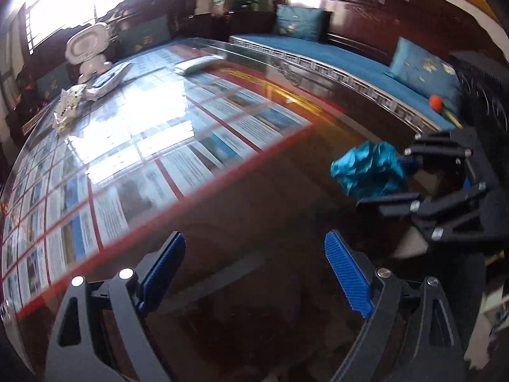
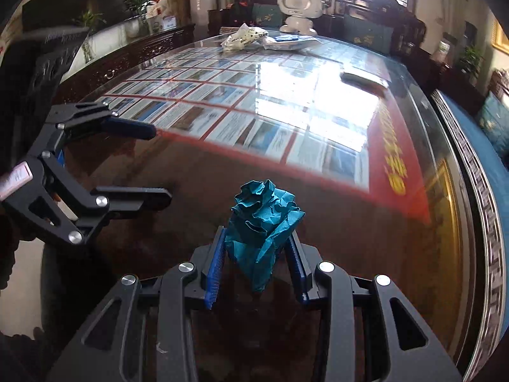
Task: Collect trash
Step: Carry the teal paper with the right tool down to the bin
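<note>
A crumpled teal paper ball (image 2: 264,222) is clamped between the pads of the right gripper (image 2: 258,256) (above the glass-topped table (image 2: 222,165)), while the left gripper (image 1: 254,273) is held wide apart, nothing between its fingers.

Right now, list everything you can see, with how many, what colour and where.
Crumpled teal paper ball: one, teal, clamped in the right tool.
Crumpled white wrappers: a small pile, white and blue, far end of the table.
White robot-shaped gadget: one, white, standing behind the wrappers.
Flat white slab: one, white, far right of the table.
Glass-topped wooden table: one, dark red-brown, printed sheets under the glass.
Blue-cushioned wooden bench: one, beside the table.
Left tool: one, black with blue pads, open, empty.
Right tool: one, black with blue pads.
</note>
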`<action>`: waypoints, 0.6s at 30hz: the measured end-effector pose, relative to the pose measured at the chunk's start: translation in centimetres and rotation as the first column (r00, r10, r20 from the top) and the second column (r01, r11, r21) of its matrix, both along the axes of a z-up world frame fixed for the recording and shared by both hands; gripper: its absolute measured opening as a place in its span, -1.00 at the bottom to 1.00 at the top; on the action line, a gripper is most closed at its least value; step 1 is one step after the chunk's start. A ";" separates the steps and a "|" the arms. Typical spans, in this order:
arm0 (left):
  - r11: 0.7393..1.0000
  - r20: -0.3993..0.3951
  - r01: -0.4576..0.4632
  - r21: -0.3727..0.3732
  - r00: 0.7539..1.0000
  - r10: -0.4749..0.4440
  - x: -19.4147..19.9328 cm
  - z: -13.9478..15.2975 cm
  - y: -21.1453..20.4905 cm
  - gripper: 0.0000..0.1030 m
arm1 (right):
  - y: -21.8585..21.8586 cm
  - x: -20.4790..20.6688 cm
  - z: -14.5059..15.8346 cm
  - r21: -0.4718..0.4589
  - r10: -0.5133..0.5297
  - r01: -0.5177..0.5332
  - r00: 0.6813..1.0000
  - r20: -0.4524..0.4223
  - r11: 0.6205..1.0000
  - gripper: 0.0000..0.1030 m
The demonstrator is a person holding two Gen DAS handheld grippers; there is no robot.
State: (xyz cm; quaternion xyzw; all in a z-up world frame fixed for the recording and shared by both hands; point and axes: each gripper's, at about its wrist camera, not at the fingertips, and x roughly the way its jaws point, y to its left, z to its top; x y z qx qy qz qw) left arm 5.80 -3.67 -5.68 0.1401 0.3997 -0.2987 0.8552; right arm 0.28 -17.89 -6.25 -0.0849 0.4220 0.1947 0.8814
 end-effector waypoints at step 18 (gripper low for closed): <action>0.979 -0.210 0.193 0.065 0.962 -0.175 -19.1 -12.0 -0.9 0.73 | 1.4 -18.1 -10.6 -0.002 -0.022 0.022 0.975 -0.221 1.000 -0.28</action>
